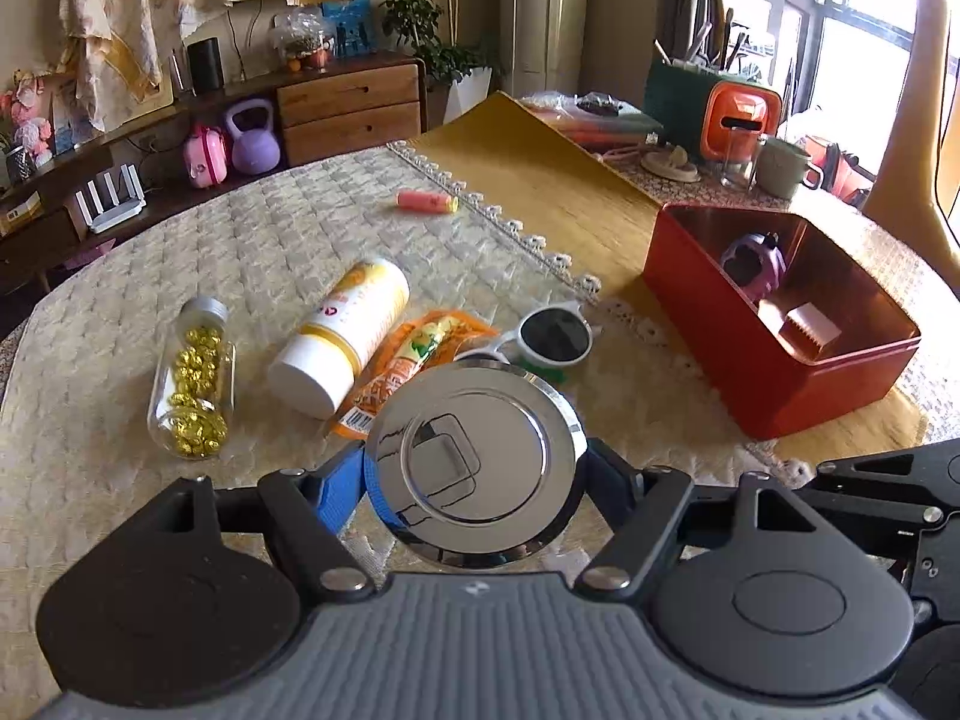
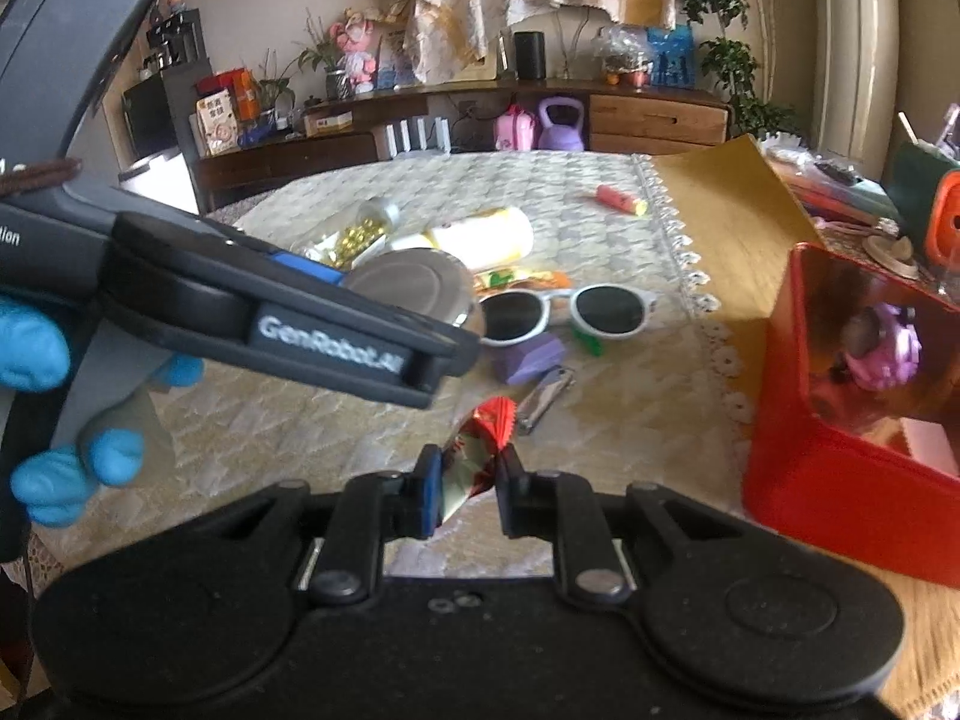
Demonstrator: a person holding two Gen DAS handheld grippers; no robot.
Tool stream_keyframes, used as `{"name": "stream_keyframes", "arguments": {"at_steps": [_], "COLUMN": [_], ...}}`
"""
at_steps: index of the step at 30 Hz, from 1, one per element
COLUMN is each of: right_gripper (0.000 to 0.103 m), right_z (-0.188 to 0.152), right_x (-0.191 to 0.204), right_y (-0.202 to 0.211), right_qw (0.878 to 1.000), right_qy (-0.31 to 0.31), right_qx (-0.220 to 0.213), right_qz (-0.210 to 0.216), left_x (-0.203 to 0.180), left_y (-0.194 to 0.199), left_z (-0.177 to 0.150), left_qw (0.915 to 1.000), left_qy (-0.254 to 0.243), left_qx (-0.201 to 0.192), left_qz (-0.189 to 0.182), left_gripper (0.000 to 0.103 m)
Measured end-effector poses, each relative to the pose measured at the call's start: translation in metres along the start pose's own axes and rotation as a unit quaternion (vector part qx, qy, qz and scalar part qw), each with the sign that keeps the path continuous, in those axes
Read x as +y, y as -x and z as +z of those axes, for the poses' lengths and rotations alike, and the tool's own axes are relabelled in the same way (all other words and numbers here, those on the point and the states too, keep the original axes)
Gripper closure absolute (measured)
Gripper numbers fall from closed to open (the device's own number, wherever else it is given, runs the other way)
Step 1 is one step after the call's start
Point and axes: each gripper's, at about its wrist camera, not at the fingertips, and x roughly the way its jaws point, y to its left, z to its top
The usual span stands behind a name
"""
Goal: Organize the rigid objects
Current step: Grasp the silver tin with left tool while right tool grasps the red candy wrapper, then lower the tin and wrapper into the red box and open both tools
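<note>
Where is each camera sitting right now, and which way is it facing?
Left wrist: on the left tongs, looking down across the table at the round chrome disc they grip; the right tongs' linkage shows at right.
Right wrist: on the right tongs, which pinch a red-and-white wrapped candy; the left tongs and a blue-gloved hand show at left.
Shared: white sunglasses, red tin box, chrome disc.
</note>
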Motion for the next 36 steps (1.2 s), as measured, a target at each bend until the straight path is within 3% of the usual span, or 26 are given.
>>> {"name": "stream_keyframes", "arguments": {"at_steps": [20, 36], "right_gripper": [0.085, 0.085], "right_z": [0.017, 0.020], "right_x": [-0.074, -0.155], "right_y": [0.079, 0.112], "right_qw": [0.997, 0.989], "right_qy": [-0.022, -0.064], "right_qx": [-0.026, -0.030], "right_qz": [-0.068, -0.131], "left_x": [-0.066, -0.150], "left_y": [0.030, 0.003], "left_z": [0.039, 0.076], "left_qw": [0.9983, 0.9904], "left_qy": [-0.052, -0.129], "left_qx": [-0.016, 0.001], "left_qz": [-0.021, -0.051], "left_gripper": [0.027, 0.027]}}
